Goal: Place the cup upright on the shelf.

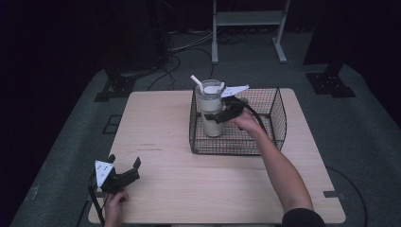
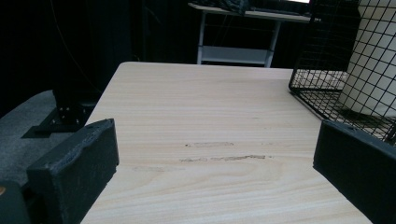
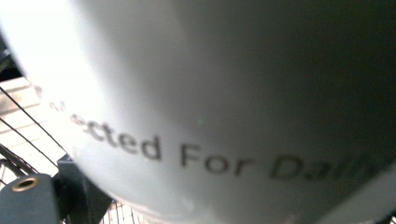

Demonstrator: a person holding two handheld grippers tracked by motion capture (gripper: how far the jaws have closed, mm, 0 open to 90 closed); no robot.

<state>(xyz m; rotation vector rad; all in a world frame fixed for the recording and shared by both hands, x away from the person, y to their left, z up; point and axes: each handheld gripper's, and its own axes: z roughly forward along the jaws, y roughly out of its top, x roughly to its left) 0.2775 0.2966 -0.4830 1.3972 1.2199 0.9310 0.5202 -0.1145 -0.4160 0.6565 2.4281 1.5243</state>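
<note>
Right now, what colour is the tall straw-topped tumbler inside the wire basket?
White tumbler with dark lettering, clearest in the right gripper view.

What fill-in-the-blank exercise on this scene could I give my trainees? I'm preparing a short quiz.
1. The white tumbler stands inside the black wire ____.
2. The right gripper grips the tumbler on its ____.
3. The left gripper, jaws ____, sits near the table's front left corner.
4. A white ____ sticks out of the tumbler's lid.

Missing words: basket; side; open; straw
</note>
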